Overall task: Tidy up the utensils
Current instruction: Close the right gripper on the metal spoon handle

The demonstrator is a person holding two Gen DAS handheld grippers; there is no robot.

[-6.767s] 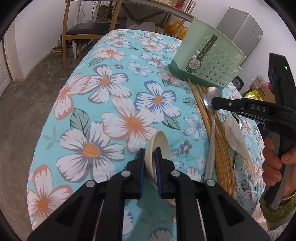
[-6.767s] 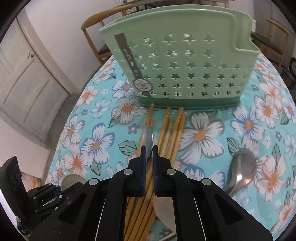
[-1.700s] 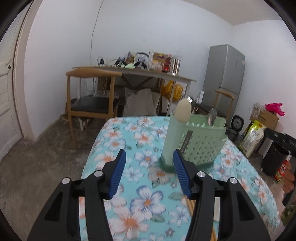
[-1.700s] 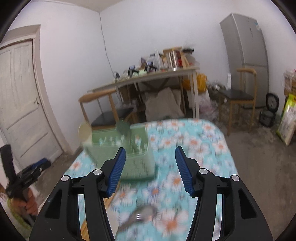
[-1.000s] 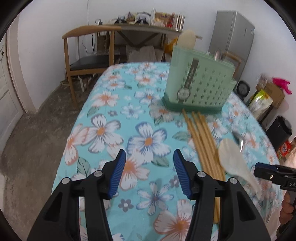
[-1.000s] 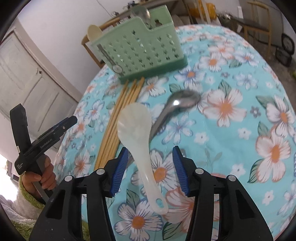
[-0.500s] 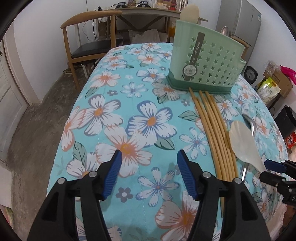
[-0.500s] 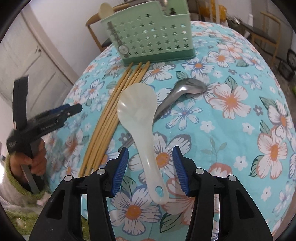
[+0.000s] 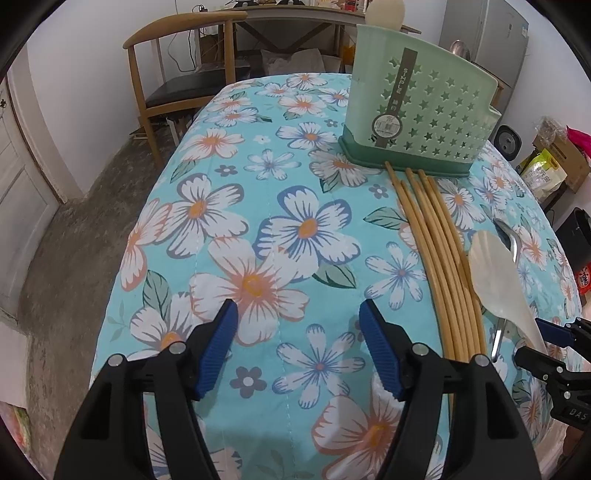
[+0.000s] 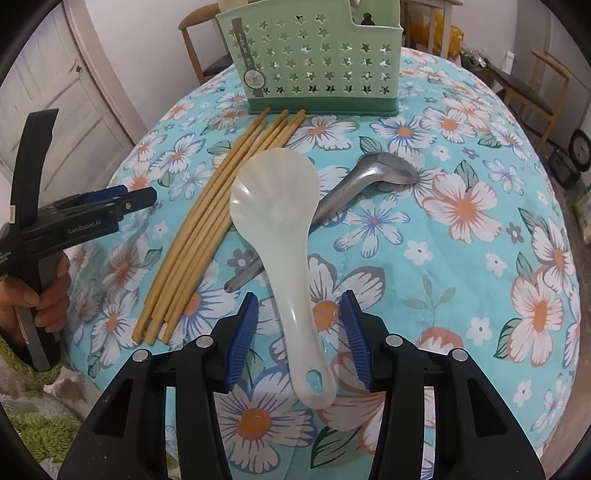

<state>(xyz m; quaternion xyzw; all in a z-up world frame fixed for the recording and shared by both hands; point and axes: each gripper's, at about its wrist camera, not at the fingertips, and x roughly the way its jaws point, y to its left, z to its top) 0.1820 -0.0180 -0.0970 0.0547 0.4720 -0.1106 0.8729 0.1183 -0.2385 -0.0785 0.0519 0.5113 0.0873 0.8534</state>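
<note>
A white rice paddle [image 10: 275, 206] lies on the floral tablecloth, its handle pointing toward me. My right gripper [image 10: 298, 299] straddles that handle. Its jaws are closing, and the blue pads [image 10: 242, 332] stand clear of the handle on both sides. A metal spoon [image 10: 384, 173] lies partly under the paddle, and a bundle of wooden chopsticks [image 10: 221, 210] lies to the left. Behind them stands the green star-holed holder [image 10: 317, 66], with a cream spoon [image 9: 384, 13] and a metal spoon [image 9: 458, 48] poking out. My left gripper [image 9: 297, 310] hovers over bare cloth, jaws opening and empty.
The tablecloth [image 9: 295, 229] drops off at its left edge to a concrete floor. A wooden chair [image 9: 177, 40] stands behind the table and a grey fridge [image 9: 487, 37] at the back right. Bags and boxes [image 9: 550, 162] crowd the floor to the right.
The cream spoon and a metal spoon, held earlier, now stand in the holder. The left jaws have widened. The right gripper has come lower over the paddle's handle, jaws slightly narrower.
</note>
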